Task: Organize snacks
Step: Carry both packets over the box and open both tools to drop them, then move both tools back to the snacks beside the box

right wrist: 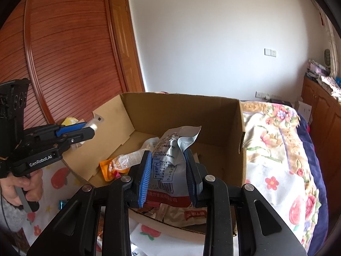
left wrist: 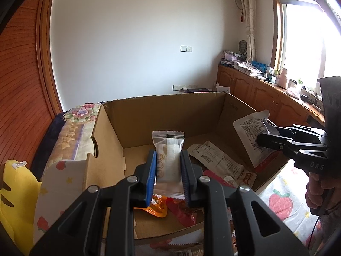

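A home bedroom: a floral bedspread [right wrist: 277,140] spreads right of the claw, wooden cupboards [left wrist: 255,91] (their tops cluttered) run under a curtained window [left wrist: 302,34] beyond it.

White lettering reading "GenRobot.AI" is showing along the side of the left hand-held gripper [right wrist: 90,131] in the right wrist view. The letters "DAS" are showing on the body of the right hand-held gripper [left wrist: 261,140], cut off at the picture's edge. The silver pouch [right wrist: 168,166] is carrying a nutrition table, a barcode and Chinese characters on a red band; its small print is staying unreadable.
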